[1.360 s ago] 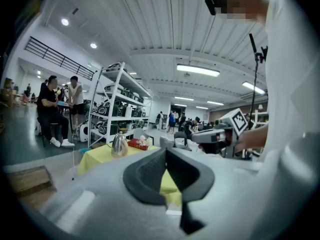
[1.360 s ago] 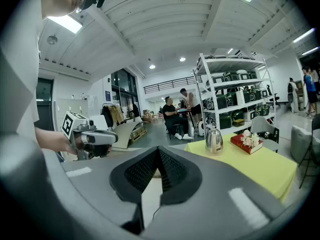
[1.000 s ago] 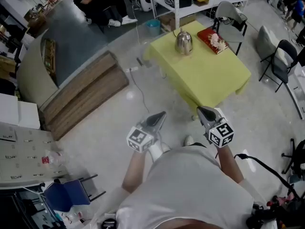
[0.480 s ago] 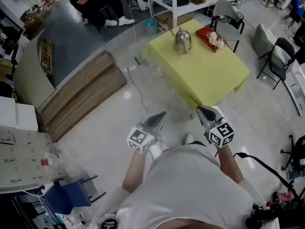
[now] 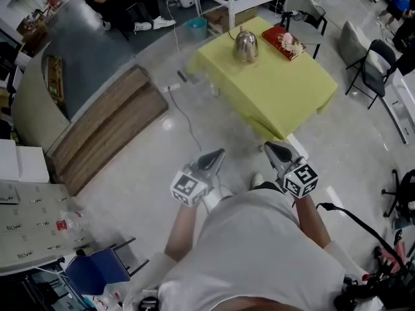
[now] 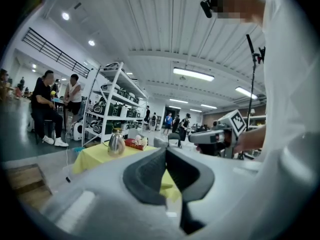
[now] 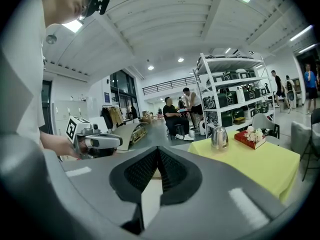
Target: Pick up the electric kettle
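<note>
Steadily the person is closing on the yellow tabletop, which shows slightly larger and higher in the head view than a second ago. The kettle stands upright near the tabletop's far edge, beside a red box and well apart from both hands. The left gripper and right gripper are held out ahead, fingers pressed together on nothing. The approach looks barely begun, with opening and reaching not yet done.

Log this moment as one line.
phase: pre-grasp | left gripper: shut, empty | right gripper: shut, empty | kettle: on table, untouched
</note>
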{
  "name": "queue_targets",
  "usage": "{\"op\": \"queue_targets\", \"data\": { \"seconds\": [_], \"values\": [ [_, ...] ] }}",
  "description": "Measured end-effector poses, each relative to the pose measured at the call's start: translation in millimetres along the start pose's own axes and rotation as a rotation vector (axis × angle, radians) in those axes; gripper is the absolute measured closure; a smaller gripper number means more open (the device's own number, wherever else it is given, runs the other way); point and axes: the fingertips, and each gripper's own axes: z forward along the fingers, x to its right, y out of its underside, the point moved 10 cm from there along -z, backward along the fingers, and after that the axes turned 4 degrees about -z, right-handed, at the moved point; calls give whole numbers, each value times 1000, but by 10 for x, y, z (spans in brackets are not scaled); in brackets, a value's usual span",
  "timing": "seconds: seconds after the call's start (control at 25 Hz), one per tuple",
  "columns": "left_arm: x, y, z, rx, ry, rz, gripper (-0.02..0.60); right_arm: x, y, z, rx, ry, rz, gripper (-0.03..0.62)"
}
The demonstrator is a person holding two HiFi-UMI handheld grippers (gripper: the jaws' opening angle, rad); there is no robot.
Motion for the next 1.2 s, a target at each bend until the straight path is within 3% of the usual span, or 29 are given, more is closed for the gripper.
{"op": "queue_targets", "data": {
  "seconds": [0.28, 0.8, 1.2],
  "values": [
    [-50, 103, -83, -19, 32, -5, 580, -122, 143, 29, 18, -11, 69, 569],
    [-161, 87, -166, -49, 33, -23, 580, -162, 86, 130, 25, -12, 81, 577],
    [-556, -10, 26, -54, -19, -31, 580, 277, 7, 591, 19, -38, 85, 588]
  ]
}}
